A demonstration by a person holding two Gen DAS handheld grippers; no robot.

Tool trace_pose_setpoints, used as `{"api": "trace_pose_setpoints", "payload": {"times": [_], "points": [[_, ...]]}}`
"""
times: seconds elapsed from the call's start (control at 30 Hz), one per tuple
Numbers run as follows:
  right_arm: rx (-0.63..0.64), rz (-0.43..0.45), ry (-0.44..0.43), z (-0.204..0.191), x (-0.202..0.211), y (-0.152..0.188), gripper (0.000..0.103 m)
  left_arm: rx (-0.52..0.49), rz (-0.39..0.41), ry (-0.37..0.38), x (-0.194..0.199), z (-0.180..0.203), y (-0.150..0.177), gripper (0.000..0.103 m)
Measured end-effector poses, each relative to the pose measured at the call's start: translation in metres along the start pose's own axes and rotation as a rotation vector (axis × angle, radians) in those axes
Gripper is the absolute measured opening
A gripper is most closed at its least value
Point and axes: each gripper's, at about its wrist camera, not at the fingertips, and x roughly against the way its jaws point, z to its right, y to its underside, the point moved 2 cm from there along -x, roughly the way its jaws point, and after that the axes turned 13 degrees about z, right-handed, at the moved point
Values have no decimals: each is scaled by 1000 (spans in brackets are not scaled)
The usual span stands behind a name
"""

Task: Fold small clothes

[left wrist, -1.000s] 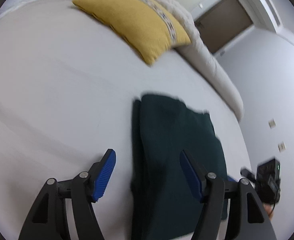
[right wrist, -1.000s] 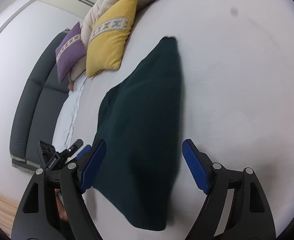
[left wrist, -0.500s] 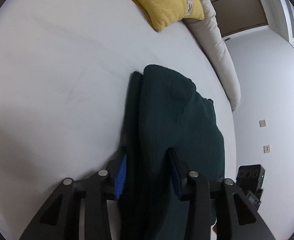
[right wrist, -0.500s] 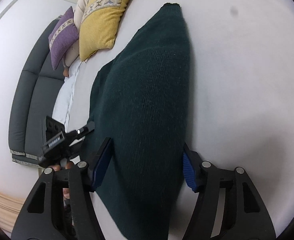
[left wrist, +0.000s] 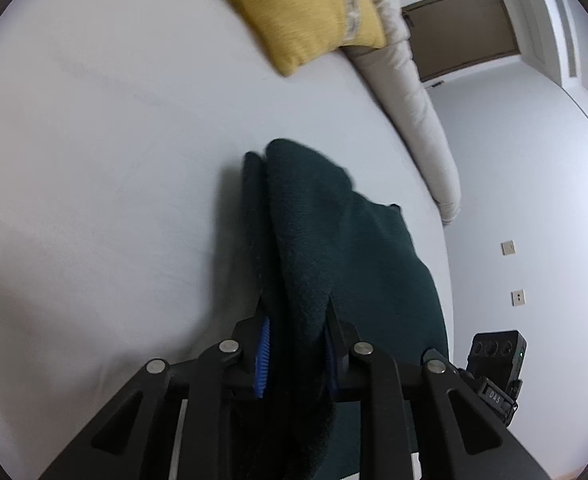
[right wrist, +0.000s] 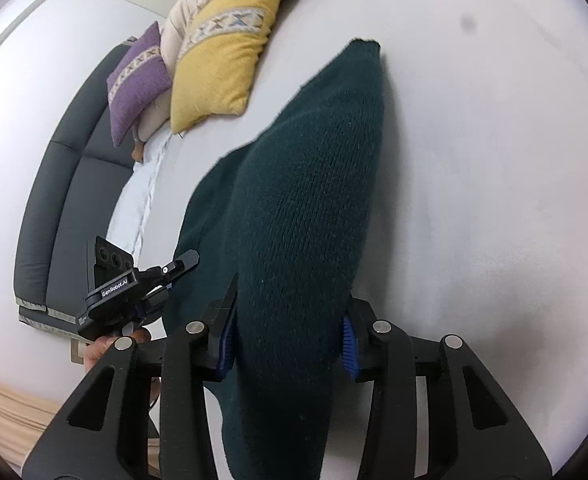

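Observation:
A dark green knitted garment [left wrist: 334,240] lies folded on the white bed sheet [left wrist: 114,180]. My left gripper [left wrist: 296,350] is shut on its near edge, the cloth bunched between the blue pads. In the right wrist view the same garment [right wrist: 306,200] runs away from me, and my right gripper [right wrist: 290,342] is shut on its near end, which is raised off the sheet [right wrist: 494,160]. The left gripper [right wrist: 150,280] shows at the garment's left side. The right gripper's body [left wrist: 498,364] shows at the lower right of the left wrist view.
A yellow cushion [left wrist: 302,4] and a long beige bolster [left wrist: 422,120] lie at the far side of the bed. In the right wrist view there are the yellow cushion [right wrist: 222,64], a purple cushion [right wrist: 138,80] and a dark grey headboard [right wrist: 62,184].
Both grippers moved down onto the garment and closed on it. The near edge is now bunched and lifted between the pads.

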Motion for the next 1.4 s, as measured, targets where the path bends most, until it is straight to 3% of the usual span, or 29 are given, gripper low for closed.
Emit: {"api": "trace_pose_setpoints", "payload": {"times": [0.37,0.67,0.9,1.1,1.17,1.3,1.4], "points": [[50,63,-52,-37,85,20,38,-107,34,39,47,50,25,23],[65,97,-46,-29,188,98,38,-231,-4,47,92,82,103,23],[24,84,-35,6,232,179,38,-209,-54,22,104,65,163,23],[-62,70,-8,56,232,225,38,-183,-108,-63,83,28,192,24],[-124,71,-35,76,226,236,38,-127,-111,-44,78,13,196,26],[-107,89,-83,88,232,249,38,-84,-100,-30,77,5,199,29],[-121,90,-66,90,240,252,42,-55,-95,-21,83,2,199,31]]}}
